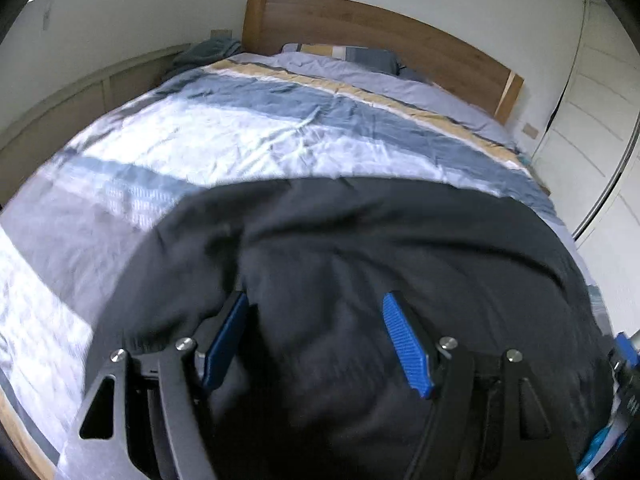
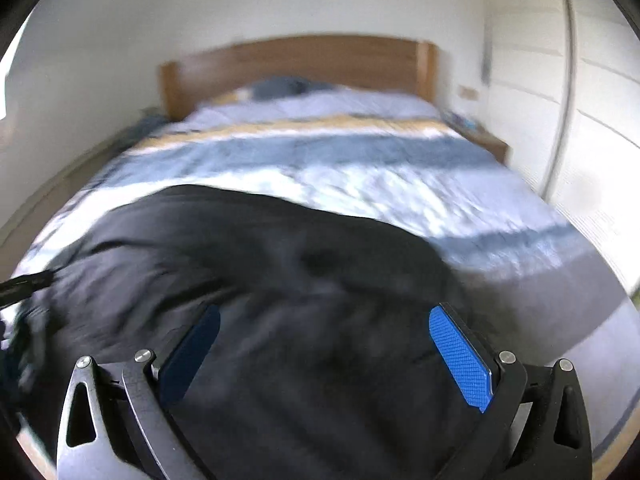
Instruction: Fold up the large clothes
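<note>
Striped bed (image 1: 240,128) carries a dark garment (image 1: 360,248), rumpled, no neat fold visible. Left gripper (image 1: 316,308) and right gripper (image 2: 328,320) both spread apart above it, holding nothing; folding seemingly mostly ahead

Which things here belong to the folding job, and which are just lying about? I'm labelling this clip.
Job: black garment; left gripper; right gripper.
Lying about: striped bedcover; pillow; headboard; wardrobe.

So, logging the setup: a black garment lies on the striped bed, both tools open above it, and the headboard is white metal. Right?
Not quite: the headboard is brown wood, as the left wrist view shows. The black garment does lie on the striped bed, with the left tool and right tool open.
</note>
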Demonstrator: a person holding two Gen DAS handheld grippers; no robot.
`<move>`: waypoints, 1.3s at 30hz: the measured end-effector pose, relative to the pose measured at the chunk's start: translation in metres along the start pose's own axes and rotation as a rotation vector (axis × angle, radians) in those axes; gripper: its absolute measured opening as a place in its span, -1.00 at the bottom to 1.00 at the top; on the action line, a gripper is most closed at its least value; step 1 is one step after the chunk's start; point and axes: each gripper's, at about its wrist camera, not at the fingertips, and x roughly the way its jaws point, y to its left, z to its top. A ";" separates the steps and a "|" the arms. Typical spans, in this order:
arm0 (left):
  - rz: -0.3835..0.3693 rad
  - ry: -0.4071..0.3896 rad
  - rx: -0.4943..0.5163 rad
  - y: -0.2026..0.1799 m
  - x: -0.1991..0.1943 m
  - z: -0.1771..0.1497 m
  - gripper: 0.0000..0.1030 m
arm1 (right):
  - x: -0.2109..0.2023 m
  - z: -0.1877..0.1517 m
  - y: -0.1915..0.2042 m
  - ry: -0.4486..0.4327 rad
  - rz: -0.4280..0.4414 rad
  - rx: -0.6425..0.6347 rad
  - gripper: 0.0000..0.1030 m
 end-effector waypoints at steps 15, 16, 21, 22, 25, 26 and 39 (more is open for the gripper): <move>0.071 -0.010 -0.003 0.022 -0.037 -0.038 0.32 | 0.002 -0.067 -0.048 0.144 -0.115 0.073 0.99; 0.061 -0.031 -0.010 0.021 -0.046 -0.043 0.32 | -0.001 -0.068 -0.052 0.148 -0.144 0.069 0.99; -0.002 -0.110 0.023 0.004 -0.077 -0.068 0.32 | -0.038 -0.067 -0.041 0.070 -0.095 0.112 0.99; -0.019 -0.109 0.033 0.000 -0.079 -0.076 0.32 | -0.044 -0.067 -0.032 0.051 -0.068 0.106 0.99; -0.036 -0.101 0.071 -0.008 -0.078 -0.095 0.32 | -0.052 -0.072 0.001 0.032 0.001 0.065 0.99; -0.034 -0.096 0.082 -0.010 -0.076 -0.100 0.32 | -0.051 -0.075 0.010 0.036 0.009 0.050 0.99; -0.010 -0.075 0.062 0.004 -0.072 -0.112 0.32 | -0.041 -0.114 -0.020 0.103 -0.085 0.084 0.99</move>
